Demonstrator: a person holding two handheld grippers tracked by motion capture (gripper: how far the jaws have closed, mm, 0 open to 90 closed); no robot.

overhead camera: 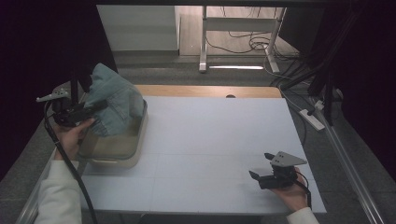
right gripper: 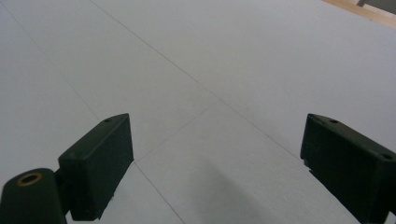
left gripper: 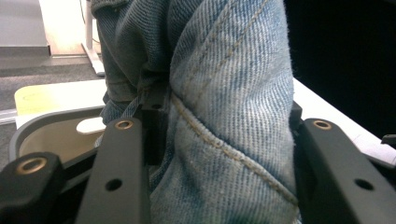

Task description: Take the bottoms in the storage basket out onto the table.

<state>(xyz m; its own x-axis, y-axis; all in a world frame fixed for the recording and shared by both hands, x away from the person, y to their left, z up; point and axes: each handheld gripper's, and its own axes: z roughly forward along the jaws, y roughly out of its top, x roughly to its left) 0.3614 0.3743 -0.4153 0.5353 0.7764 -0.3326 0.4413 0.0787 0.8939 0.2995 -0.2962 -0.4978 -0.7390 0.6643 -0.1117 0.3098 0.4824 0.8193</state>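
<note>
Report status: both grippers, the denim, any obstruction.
Left gripper shut on denim garment, lifted over the tub. Right gripper open, idle above the table. No obstruction seen.

One denim garment (overhead camera: 114, 100), one beige tub (overhead camera: 122, 151), two grippers (one per hand), one white table (overhead camera: 215, 140).

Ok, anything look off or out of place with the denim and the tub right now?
Nothing damaged or spilled. The denim garment is bunched up and held over the beige tub by the left gripper, jaws clamped on a thick fold. The tub sits at the table's left edge. The right gripper rests open over bare table.
</note>
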